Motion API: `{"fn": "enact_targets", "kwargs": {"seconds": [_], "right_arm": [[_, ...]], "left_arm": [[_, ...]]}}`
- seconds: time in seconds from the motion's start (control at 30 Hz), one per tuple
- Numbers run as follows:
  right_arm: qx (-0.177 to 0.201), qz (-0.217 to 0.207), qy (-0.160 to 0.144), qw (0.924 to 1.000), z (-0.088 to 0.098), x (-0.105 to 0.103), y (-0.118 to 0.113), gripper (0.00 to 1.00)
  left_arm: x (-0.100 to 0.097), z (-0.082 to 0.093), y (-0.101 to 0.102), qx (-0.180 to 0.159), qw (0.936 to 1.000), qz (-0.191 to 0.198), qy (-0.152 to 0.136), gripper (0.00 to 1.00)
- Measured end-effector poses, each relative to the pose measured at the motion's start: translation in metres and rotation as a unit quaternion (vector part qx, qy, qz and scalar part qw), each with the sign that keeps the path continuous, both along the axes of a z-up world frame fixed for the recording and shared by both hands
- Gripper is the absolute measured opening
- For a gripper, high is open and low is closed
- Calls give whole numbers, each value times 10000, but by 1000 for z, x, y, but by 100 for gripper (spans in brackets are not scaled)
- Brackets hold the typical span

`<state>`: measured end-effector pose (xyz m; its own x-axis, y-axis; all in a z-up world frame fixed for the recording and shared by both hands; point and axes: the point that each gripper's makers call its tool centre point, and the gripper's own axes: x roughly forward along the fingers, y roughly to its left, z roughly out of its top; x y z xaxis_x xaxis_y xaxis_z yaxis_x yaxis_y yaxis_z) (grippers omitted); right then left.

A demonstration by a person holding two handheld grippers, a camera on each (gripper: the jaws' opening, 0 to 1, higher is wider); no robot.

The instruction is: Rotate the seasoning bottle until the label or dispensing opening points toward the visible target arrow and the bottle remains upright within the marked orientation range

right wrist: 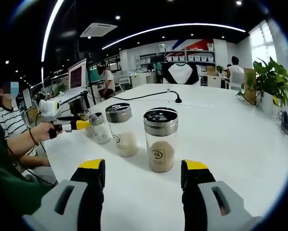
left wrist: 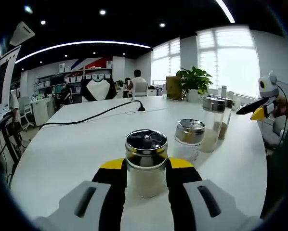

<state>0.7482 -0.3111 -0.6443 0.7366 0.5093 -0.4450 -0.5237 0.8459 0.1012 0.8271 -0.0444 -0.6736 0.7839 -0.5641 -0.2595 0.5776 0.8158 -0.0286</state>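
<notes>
A glass seasoning bottle (left wrist: 146,166) with a steel lid and pale contents stands upright on the white table (left wrist: 67,144). My left gripper (left wrist: 146,169) is shut on it, its yellow-tipped black jaws pressing both sides. In the right gripper view that same gripper (right wrist: 79,125) is seen at the far left of a row of bottles, held by a hand. My right gripper (right wrist: 144,175) is open, jaws wide apart, just short of a tall bottle of brown seasoning (right wrist: 161,139). It also appears at the right edge of the left gripper view as the right gripper (left wrist: 254,109), above the table.
Between the two grippers stand a short bottle (left wrist: 189,138) and a tall bottle with white contents (right wrist: 121,130). A black cable with a plug (left wrist: 140,109) lies across the far table. A potted plant (right wrist: 269,79) stands at the table's end. A person's arm (right wrist: 23,139) is at the left.
</notes>
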Motion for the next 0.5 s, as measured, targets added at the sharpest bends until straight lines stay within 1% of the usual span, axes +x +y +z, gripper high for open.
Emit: {"fn": "enact_targets", "kwargs": {"seconds": [0.13,0.23,0.4,0.5], "right_arm": [[-1,-1,25,10000,-1,-1,0,64],[-17,10,21,10000,-1,-1,0,64],[-5,17,-26,10000,1,0,0,65],[10,22,-80,10000,4,0,2,68]], "left_arm": [[-1,0,-1,-5,9999,-151,-9,33],[-2,0,-3,-15,9992,-395,-21,33],[-2,1,-4,44,9982,-601,1,33],[-2,1,-5,55,9974,-713,16,33]]}}
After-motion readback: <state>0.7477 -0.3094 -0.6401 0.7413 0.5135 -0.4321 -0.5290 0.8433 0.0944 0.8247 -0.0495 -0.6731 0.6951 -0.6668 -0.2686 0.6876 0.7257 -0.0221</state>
